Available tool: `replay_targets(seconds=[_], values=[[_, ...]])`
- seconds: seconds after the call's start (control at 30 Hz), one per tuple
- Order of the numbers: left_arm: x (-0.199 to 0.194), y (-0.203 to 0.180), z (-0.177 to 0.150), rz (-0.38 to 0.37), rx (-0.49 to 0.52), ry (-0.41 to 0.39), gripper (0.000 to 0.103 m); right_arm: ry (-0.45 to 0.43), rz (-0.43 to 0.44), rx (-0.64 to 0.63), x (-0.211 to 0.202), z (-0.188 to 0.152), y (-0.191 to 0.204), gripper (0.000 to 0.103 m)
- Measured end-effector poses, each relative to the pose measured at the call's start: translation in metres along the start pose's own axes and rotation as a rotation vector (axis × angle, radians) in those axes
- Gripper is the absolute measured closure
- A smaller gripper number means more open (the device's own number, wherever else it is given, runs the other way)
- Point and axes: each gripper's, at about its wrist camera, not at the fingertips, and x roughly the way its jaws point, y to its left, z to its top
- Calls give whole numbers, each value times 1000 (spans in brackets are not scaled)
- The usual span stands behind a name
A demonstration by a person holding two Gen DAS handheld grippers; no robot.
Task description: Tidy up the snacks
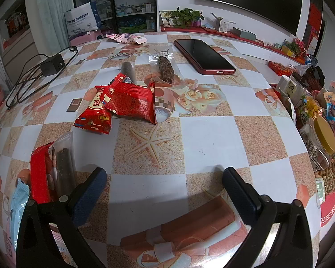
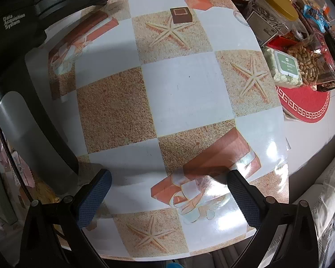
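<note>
Two red snack packets (image 1: 120, 105) lie overlapped in the middle of the patterned table (image 1: 207, 134). Behind them lie a brown bar in clear wrap (image 1: 166, 68) and a dark tube-shaped snack (image 1: 128, 70). At the near left are a red packet (image 1: 41, 174), a clear packet with dark contents (image 1: 63, 167) and a light blue packet (image 1: 19, 203). My left gripper (image 1: 164, 178) is open above bare tablecloth, nothing between its fingers. My right gripper (image 2: 168, 181) is open too, low over the table's near edge. The left gripper's body (image 2: 29, 102) fills the left of the right wrist view.
A snack tray crowds the right edge with a yellow-lidded jar (image 1: 323, 138) (image 2: 277, 6), peanuts (image 2: 310, 64) and a green-lidded tub (image 2: 285, 67). A red phone (image 1: 204, 55), a pink packet (image 1: 127, 38) and a black charger with cable (image 1: 52, 64) lie farther back.
</note>
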Motion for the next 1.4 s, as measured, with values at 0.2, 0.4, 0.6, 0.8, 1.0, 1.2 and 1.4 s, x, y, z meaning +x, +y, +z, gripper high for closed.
replay_targets(seconds=[0.2, 0.4, 0.6, 0.8, 1.0, 1.2, 1.4], values=[[0, 0, 0, 0, 0, 0, 0, 20, -44, 2, 0, 3, 2, 0], [0, 0, 0, 0, 0, 0, 0, 24, -50, -3, 1, 6, 3, 0], [0, 0, 0, 0, 0, 0, 0, 30, -42, -12, -1, 7, 5, 0], [0, 0, 0, 0, 0, 0, 0, 29, -46, -10, -1, 9, 5, 0], [0, 0, 1, -7, 19, 15, 0, 46, -54, -8, 2, 16, 5, 0], [13, 3, 18, -71, 128, 265, 0, 83, -60, -4, 4, 19, 3, 0], [-7, 9, 14, -193, 194, 467, 0, 99, -65, 9, 6, 23, -2, 0]])
